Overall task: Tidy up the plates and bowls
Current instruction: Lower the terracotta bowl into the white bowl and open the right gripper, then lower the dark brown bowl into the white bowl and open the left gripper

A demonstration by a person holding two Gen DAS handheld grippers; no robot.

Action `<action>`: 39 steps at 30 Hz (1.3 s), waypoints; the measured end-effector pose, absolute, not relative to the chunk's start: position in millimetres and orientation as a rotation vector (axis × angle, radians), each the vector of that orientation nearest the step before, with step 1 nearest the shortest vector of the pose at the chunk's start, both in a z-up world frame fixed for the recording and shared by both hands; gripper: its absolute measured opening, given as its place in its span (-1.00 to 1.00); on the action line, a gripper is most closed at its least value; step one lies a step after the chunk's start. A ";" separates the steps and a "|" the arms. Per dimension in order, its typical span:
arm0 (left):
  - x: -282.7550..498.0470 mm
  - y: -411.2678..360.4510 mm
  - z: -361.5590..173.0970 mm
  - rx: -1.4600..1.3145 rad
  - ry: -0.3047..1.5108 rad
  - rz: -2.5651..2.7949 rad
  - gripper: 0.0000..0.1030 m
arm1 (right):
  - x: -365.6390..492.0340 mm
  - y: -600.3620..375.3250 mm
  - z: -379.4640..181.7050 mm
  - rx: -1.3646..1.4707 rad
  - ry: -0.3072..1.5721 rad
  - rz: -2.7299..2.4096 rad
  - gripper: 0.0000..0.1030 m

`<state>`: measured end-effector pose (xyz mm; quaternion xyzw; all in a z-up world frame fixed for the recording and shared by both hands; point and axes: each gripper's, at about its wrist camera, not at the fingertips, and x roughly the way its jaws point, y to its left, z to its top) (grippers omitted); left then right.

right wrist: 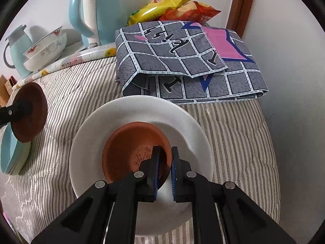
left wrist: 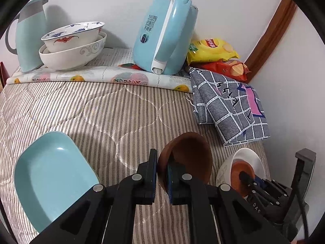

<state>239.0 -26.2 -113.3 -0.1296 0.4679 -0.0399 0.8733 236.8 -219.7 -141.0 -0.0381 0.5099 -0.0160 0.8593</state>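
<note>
The left gripper [left wrist: 162,174] is clamped on the rim of a brown bowl [left wrist: 189,158], held tilted above a striped quilt [left wrist: 101,111], with a blue dish [left wrist: 52,174] lying just beside it on the left. The right gripper [right wrist: 165,168], pointing steeply down, pinches the rim of an orange bowl [right wrist: 130,150] that sits inside a white bowl [right wrist: 142,109] on the quilt. Behind lie a folded cloth [right wrist: 182,61], snack bags [left wrist: 215,55], a kettle [left wrist: 162,34] and stacked bowls [left wrist: 73,46] against the white wall [left wrist: 101,4]; the grippers' bodies hide both bowls' near rims.
</note>
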 end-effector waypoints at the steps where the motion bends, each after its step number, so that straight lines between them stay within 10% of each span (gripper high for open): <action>1: 237.9 -26.4 -112.3 -0.270 0.975 -0.085 -0.83 | 236.7 -219.0 -141.5 -0.086 1.070 -0.035 -0.77; 18: 222.2 -26.7 -100.1 -0.260 0.948 -0.104 -0.83 | 228.1 -211.0 -134.9 -0.101 1.025 -0.016 -0.01; 39: 202.0 -81.3 -84.6 -0.222 0.931 -0.206 -0.83 | 165.8 -268.4 -65.5 0.039 0.850 -0.077 0.00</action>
